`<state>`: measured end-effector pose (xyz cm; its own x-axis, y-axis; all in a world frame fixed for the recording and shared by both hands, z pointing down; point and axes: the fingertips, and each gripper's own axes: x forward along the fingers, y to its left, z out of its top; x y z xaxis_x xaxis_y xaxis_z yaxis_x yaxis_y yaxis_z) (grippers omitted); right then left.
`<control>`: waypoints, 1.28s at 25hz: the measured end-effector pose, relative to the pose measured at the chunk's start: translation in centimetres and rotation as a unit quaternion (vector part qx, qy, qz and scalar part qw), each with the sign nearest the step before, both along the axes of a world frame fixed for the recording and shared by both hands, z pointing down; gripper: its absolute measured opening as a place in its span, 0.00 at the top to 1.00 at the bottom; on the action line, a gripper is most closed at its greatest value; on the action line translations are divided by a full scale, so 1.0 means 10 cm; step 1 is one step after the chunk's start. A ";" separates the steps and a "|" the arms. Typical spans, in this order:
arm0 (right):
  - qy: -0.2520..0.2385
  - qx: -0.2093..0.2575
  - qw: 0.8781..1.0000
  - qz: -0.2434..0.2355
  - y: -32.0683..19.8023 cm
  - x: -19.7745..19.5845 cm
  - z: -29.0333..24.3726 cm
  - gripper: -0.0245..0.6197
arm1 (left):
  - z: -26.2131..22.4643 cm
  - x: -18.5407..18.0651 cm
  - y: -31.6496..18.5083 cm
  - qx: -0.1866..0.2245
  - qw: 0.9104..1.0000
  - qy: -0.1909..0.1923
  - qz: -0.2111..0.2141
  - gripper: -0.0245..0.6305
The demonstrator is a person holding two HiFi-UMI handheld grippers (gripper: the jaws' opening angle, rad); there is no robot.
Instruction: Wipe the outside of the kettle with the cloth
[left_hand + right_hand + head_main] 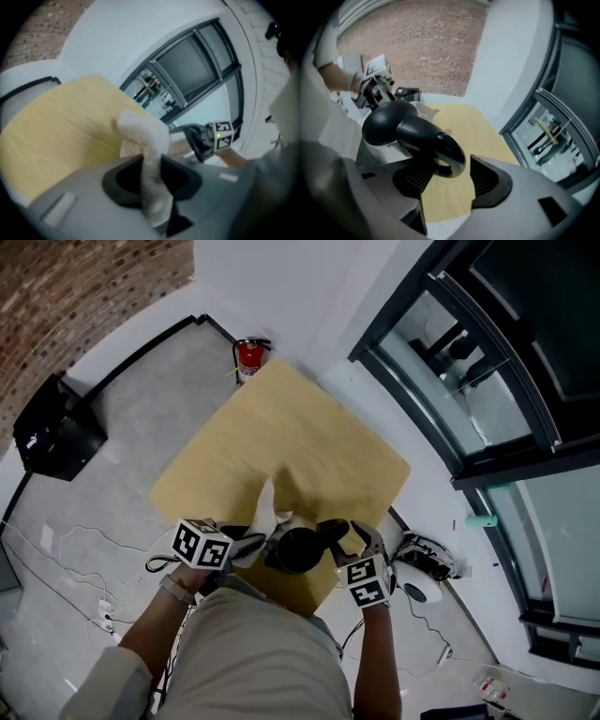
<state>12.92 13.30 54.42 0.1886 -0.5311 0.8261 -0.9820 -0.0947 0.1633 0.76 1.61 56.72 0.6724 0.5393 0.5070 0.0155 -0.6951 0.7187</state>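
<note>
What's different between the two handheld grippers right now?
The left gripper has its fingers clamped on a white cloth; the right gripper has its fingers apart around the black handle of the kettle, with a gap on one side. The left gripper sits left of the kettle, the right gripper right of it. Both carry marker cubes.

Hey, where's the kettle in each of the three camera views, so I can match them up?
Head view: kettle low and central, at the near edge of the yellow table.
Left gripper view: cannot be made out for sure; the cloth covers the middle.
Right gripper view: left of centre, its handle at picture centre.
Shared landmark: the yellow table.
</note>
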 end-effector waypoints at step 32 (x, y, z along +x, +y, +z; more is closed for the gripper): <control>-0.196 0.103 0.971 -0.087 0.17 -0.65 0.05 0.28 | 0.77 -0.20 0.34 0.002 0.995 -0.079 0.066 0.81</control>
<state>6.37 14.98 54.89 -0.2263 -0.6888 0.6887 -0.9691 0.0879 -0.2306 -1.21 4.97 64.44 0.5084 0.6152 0.6025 -0.0063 -0.6970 0.7170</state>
